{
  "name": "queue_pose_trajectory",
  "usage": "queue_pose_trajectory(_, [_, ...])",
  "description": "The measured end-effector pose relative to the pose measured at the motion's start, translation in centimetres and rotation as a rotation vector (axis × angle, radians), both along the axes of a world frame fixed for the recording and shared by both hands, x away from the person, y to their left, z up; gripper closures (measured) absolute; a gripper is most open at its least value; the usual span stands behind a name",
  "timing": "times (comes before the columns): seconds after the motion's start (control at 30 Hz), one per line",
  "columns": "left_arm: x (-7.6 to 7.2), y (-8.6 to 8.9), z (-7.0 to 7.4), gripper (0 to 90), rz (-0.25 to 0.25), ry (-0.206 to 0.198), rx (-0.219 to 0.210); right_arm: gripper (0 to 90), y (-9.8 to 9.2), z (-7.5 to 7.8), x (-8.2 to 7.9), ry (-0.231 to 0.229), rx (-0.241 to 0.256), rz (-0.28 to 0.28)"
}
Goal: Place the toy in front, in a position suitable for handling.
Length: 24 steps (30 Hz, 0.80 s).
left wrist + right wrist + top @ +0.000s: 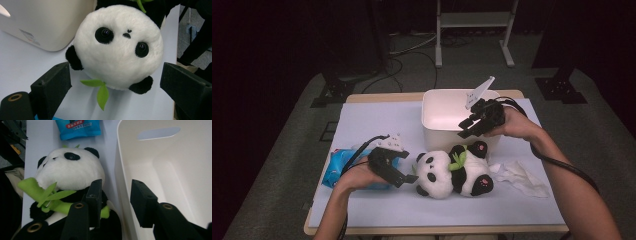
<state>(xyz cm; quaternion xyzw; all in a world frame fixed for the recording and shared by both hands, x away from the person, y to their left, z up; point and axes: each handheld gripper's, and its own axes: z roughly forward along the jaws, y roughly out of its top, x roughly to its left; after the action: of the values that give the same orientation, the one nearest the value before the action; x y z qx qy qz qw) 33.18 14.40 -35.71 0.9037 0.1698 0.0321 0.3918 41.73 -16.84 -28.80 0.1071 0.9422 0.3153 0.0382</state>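
A black-and-white panda plush [452, 172] with green bamboo leaves lies on its back on the pale mat, just in front of a white plastic bin [439, 115]. My left gripper [408, 178] stands open at table height, its jaws to either side of the panda's head [117, 47] without touching it. A green leaf [100, 91] sticks out under the head. My right gripper [468, 128] is open and hovers over the bin's near wall [120, 170], one jaw above the panda's body [67, 172] and the other above the bin's empty inside.
A blue wipes packet [337, 167] lies under my left hand, near the table's left edge. A crumpled white tissue [522, 177] rests to the right of the panda. The table's wooden front edge [432, 230] is close. Stand legs and cables sit on the floor behind.
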Motion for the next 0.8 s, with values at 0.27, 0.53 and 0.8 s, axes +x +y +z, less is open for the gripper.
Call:
queue_pose_trajectory(0.27, [0.0, -0.4, 0.1, 8.8, -0.008, -0.002, 0.003, 55.1, -0.5, 0.3, -0.9, -0.034, -0.01, -0.028])
queue_pose_trajectory(0.53, [0.1, -0.5, 0.2, 8.8, -0.011, 0.0, -0.001, 59.7, 0.0, -1.0, 0.4, -0.035, -0.027, -0.063])
queue_pose_trajectory(0.8, [0.1, -0.4, 0.1, 8.8, -0.009, 0.002, 0.001, 81.6, 0.8, -2.2, 1.0, -0.019, -0.067, -0.065])
